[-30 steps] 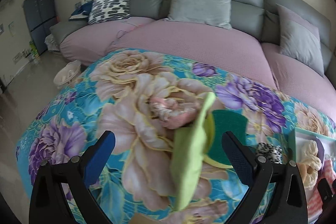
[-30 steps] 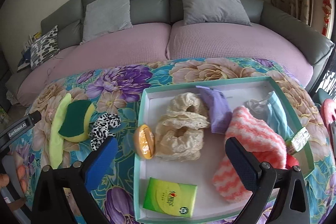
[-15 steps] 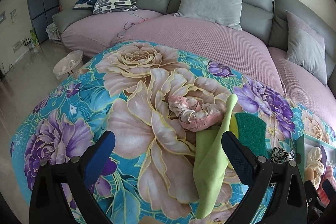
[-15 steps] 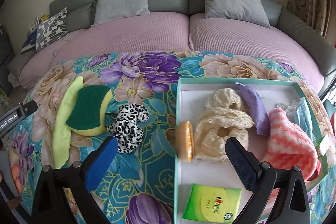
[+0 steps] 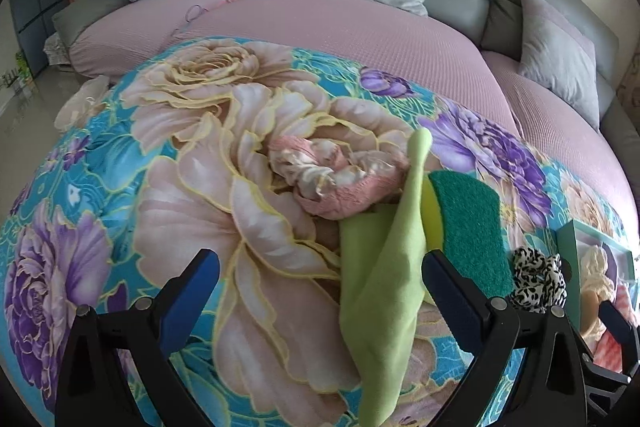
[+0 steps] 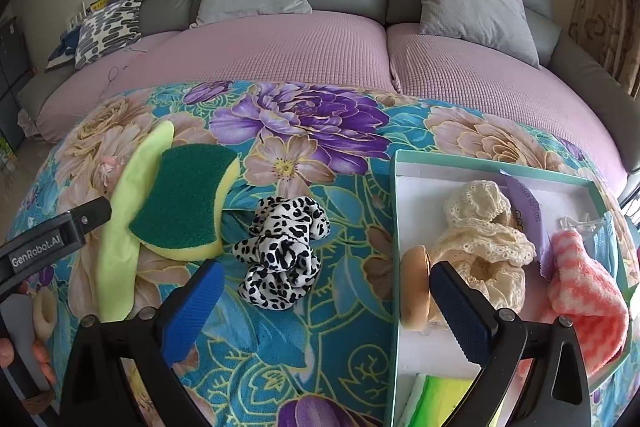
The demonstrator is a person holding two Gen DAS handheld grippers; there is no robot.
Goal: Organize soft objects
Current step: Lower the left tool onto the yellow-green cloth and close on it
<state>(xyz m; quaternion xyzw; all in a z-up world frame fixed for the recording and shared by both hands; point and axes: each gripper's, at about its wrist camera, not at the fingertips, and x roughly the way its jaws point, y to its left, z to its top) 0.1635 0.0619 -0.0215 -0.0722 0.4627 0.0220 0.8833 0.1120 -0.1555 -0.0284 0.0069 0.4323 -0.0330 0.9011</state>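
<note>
I find both grippers, left gripper and right gripper, spread wide, empty. Leopard scrunchie lies at my right's 12 o'clock: light, limp, slippery; I'd pinch one bunched fold.

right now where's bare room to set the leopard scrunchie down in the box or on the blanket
Box: bare white floor along the far wall behind the cream lace, and a strip in front of it beside the green pack; the right half is crowded. Blanket: open between leopard scrunchie and the box; crowded left by sponge and green cloth.
</note>
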